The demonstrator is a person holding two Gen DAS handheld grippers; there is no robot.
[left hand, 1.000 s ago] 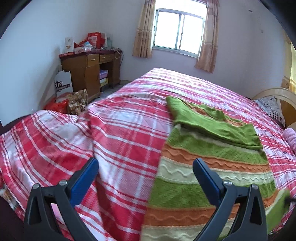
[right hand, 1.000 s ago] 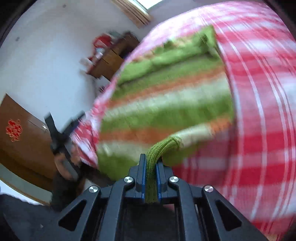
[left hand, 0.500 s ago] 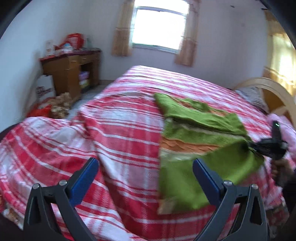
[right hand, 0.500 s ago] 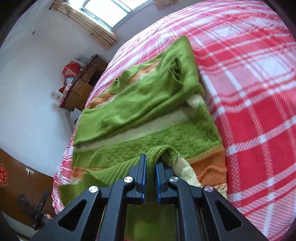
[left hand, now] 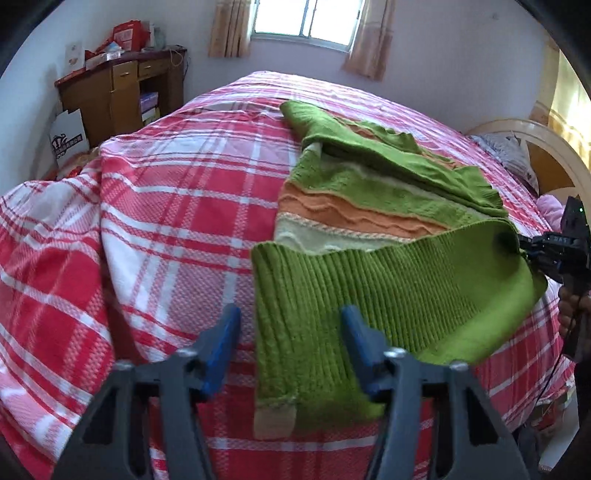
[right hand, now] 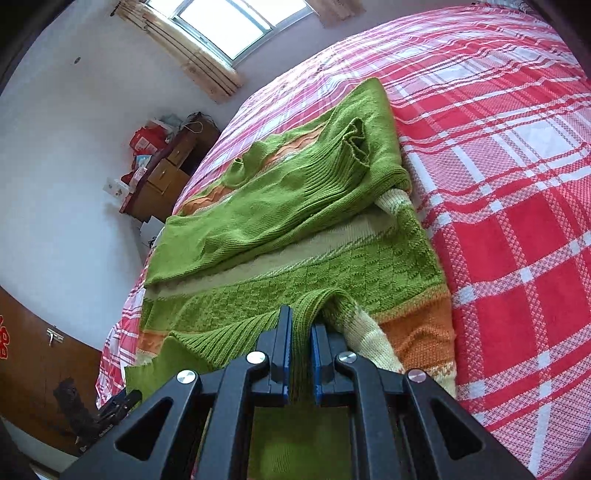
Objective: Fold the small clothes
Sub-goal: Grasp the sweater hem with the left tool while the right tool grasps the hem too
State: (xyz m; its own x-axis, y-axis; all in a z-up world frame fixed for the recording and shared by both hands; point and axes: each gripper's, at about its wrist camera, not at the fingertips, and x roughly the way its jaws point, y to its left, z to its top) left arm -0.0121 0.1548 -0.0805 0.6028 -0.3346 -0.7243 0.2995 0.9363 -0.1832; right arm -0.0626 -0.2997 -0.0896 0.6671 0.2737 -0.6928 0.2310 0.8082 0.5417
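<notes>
On the plaid bed [left hand: 177, 206], the striped green sweater [left hand: 362, 206] is lying with its long axis running toward the window [left hand: 306, 18]. Its ribbed hem [right hand: 221, 336] is being held clamped in the right tool [right hand: 301, 354]. Beside the hem's near corner, the left tool [left hand: 290, 347] is hovering open, gripping nothing

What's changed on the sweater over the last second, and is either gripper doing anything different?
The right gripper stayed shut on the sweater hem and carried it up over the striped body, so the ribbed green hem now lies folded back. The left gripper stayed open and moved in, its fingers now straddling the hem's near corner. The folded sleeves and the plaid bedspread are unchanged.
</notes>
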